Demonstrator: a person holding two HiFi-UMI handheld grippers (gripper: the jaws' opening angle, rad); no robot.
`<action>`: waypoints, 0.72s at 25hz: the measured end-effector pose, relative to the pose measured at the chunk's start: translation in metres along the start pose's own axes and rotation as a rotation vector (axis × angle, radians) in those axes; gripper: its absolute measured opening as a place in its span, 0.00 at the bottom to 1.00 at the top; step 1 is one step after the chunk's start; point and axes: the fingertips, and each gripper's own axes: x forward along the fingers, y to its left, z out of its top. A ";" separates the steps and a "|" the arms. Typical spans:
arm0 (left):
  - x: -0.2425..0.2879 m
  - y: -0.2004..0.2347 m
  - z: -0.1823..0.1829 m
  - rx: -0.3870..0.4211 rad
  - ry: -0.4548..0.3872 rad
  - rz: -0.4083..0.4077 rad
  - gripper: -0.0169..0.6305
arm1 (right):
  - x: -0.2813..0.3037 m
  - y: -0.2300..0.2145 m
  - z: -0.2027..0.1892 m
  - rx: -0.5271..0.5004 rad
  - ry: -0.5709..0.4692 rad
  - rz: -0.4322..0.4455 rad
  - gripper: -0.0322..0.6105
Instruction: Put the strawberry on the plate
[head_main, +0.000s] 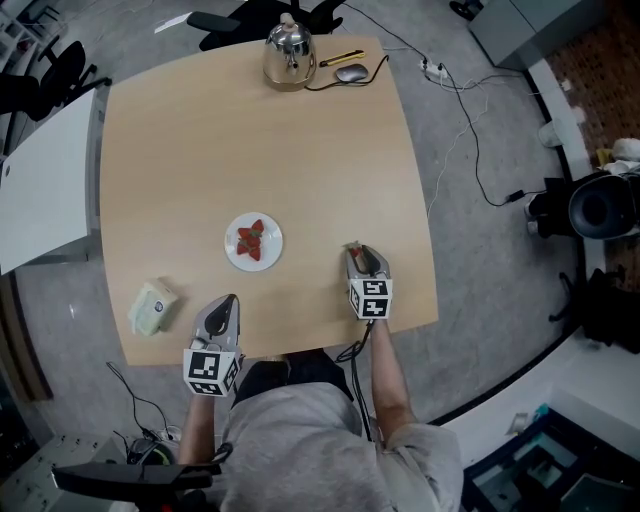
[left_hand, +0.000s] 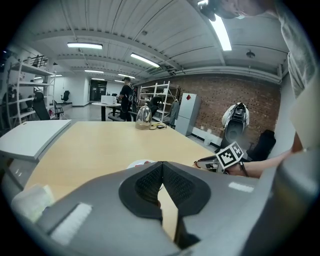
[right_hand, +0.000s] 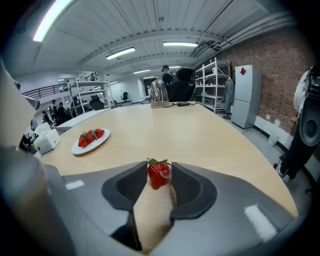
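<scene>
A white plate (head_main: 236, 258) with three strawberries (head_main: 251, 240) lies on the wooden table (head_main: 250, 150), near the front middle. My right gripper (head_main: 355, 250) is to the right of the plate, near the table's front right edge. It is shut on a red strawberry (right_hand: 158, 175) with green leaves, which sits between its pad tips. From the right gripper view the plate (right_hand: 100, 140) is far off to the left. My left gripper (head_main: 231, 301) rests low, just in front of the plate, with its jaws shut and empty. In the left gripper view its pads hide most of the plate (left_hand: 141, 162).
A steel kettle (head_main: 288, 52), a mouse (head_main: 351, 72) and a yellow pen (head_main: 342, 57) sit at the table's far edge. A pale box (head_main: 152, 307) lies at the front left corner. A white table (head_main: 40, 180) stands to the left. Cables run over the floor to the right.
</scene>
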 end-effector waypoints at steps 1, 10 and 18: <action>0.001 0.000 0.000 -0.001 -0.003 0.002 0.06 | 0.000 0.000 0.000 -0.001 -0.001 0.002 0.29; -0.003 -0.001 -0.004 -0.003 -0.009 0.016 0.06 | 0.001 0.002 0.001 -0.003 0.000 0.026 0.29; -0.014 0.003 -0.004 -0.015 -0.026 0.038 0.06 | 0.000 0.018 0.011 -0.019 -0.011 0.065 0.29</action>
